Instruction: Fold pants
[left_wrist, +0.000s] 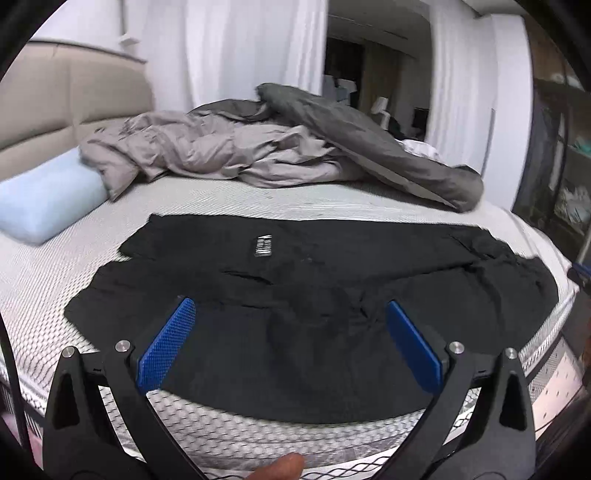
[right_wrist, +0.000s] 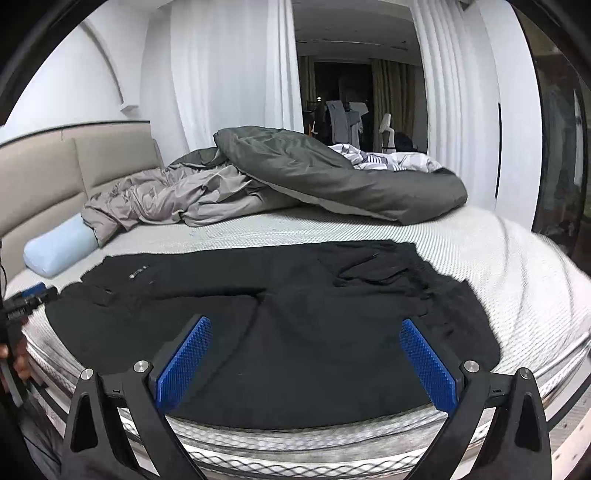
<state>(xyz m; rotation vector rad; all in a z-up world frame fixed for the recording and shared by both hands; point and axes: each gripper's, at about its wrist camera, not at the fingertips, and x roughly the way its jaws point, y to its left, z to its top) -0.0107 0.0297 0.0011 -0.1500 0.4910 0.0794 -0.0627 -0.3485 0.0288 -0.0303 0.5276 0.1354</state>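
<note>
Left wrist view: The black pants (left_wrist: 306, 273) lie spread flat across the near part of a bare white-textured mattress (left_wrist: 258, 195). A small label (left_wrist: 263, 244) sits on the upper layer of fabric; it carries pale bars of print, too blurred to read. The cloth is creased toward the right end, smoother at the left. The left gripper (left_wrist: 290, 314) hangs above the near edge of the pants, its blue ribbed pads (left_wrist: 166, 347) spread wide apart with nothing between them. A fingertip (left_wrist: 280, 470) shows at the bottom edge. A light blue pillow (left_wrist: 44, 206) lies at the left; a grey duvet (left_wrist: 280, 147) is heaped beyond the pants.

Right wrist view: The same pants (right_wrist: 280, 325) cover the near mattress (right_wrist: 498, 258), with a bunched, wrinkled section at upper right. The label (right_wrist: 138, 273) appears as faint pale marks, illegible. The right gripper (right_wrist: 306, 332) is likewise spread wide and empty above the fabric. The left gripper's tip (right_wrist: 33, 291) shows at the far left edge.
</note>
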